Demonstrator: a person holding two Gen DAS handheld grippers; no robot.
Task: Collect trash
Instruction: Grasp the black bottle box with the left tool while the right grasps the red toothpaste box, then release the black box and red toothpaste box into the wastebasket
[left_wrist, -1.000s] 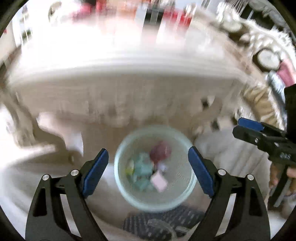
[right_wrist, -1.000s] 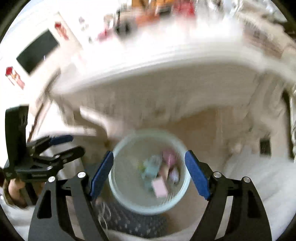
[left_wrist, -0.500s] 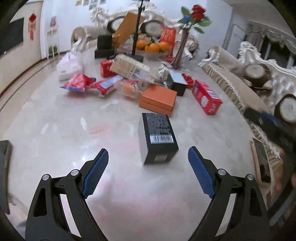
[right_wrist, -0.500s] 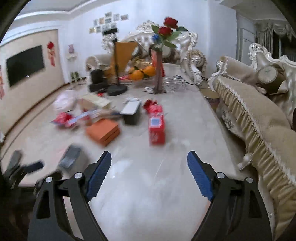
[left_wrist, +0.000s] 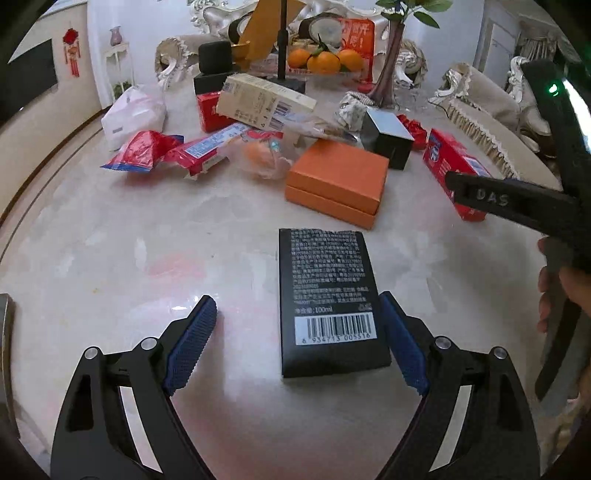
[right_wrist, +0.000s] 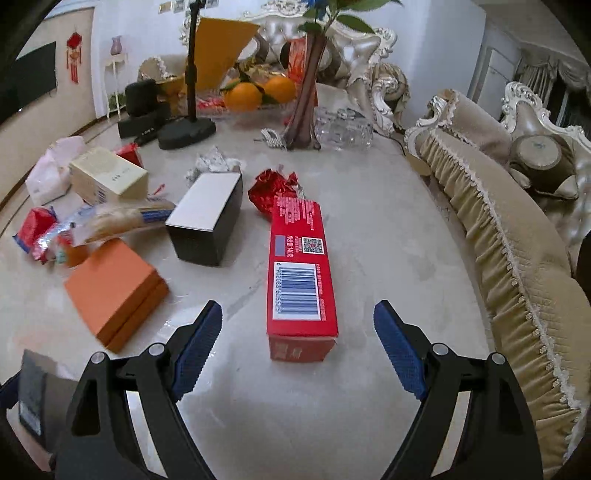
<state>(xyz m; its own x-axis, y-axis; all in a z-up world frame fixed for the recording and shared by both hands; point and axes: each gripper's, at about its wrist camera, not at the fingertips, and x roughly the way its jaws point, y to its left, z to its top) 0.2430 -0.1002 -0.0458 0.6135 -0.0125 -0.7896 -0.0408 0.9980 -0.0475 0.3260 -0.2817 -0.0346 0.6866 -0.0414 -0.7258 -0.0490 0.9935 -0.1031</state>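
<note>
- The left gripper (left_wrist: 297, 341) is wide open and holds nothing; the black carton (left_wrist: 328, 301) lies flat on the marble table (left_wrist: 110, 258), partly between its fingers, close to the right pad and far from the left one
- The right gripper (right_wrist: 297, 341) is also open and empty; its jaws have just been widening, then came in a little, and nothing is between them yet; the red carton (right_wrist: 300, 273) lies flat just in front of it, its short end toward the pads
- I judge the step is the approach to these two cartons; the left gripper should first shift so the black carton sits in the middle of the gap, then go lower and close across the narrow width
- The right gripper should go forward and down until the pads stand on both long sides of the red carton, then close
- Both cartons are thin cardboard with smooth printed faces and sharp edges; probably empty, so a hard squeeze may crush them and a weak one may let them slide
- The table top is glossy and polished, so a carton pushed by one pad could slip away
- More rubbish lies toward the far edge of the table: an orange box (left_wrist: 338, 181) with matte faces, and a crumpled red foil wrapper (right_wrist: 271, 190); these are for later
</note>
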